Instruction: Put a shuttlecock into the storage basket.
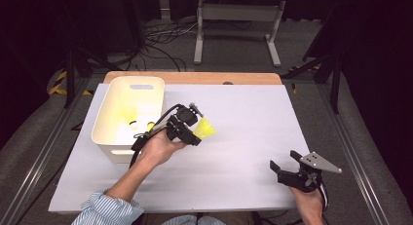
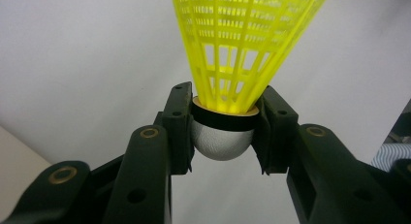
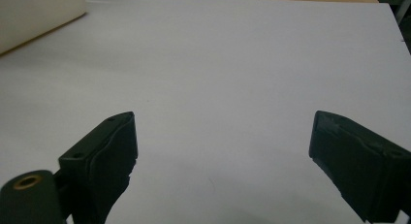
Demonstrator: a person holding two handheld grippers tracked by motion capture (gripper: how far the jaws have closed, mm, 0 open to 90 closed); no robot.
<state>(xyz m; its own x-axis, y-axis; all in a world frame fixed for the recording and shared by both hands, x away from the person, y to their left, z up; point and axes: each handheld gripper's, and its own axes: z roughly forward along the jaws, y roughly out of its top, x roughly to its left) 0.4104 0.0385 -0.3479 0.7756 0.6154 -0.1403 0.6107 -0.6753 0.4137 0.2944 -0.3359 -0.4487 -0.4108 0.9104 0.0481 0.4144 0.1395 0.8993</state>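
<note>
- Left gripper (image 1: pixel 195 130) held above the tabletop (image 1: pixel 253 118), just right of the cream bin (image 1: pixel 127 137), with a yellow shuttlecock (image 1: pixel 204 128) clamped in its jaws.
- In the left gripper view, left gripper (image 2: pixel 224 132) clenched on the shuttlecock (image 2: pixel 242 44): black pads pressed against the dark band and the white rounded cork (image 2: pixel 220 142) from both sides.
- Yellow mesh skirt fanned away from the jaws, cork end toward the camera.
- In the high view, skirt pointed right, away from the bin; whether lifted clear of the white sheet, hard to tell.
- Bin near the tabletop's far-left corner, open on top, handle slot in its far wall; some small yellow things inside, too blurred to name.
- Left hand (image 1: pixel 158 147) wrapped around the gripper's body, striped sleeve (image 1: pixel 104 210) in from the bottom edge, black cable trailing along the bin's near corner.
- Right gripper (image 1: pixel 281 159) low at the near-right part of the tabletop, well apart from the shuttlecock, grey three-cornered plate (image 1: pixel 320 162) on top.
- In the right gripper view, right gripper (image 3: pixel 223 136) released: jaws spread wide, bare white surface between them.
- Corner of the bin (image 3: pixel 39 13) at the upper left of that view, far off.
</note>
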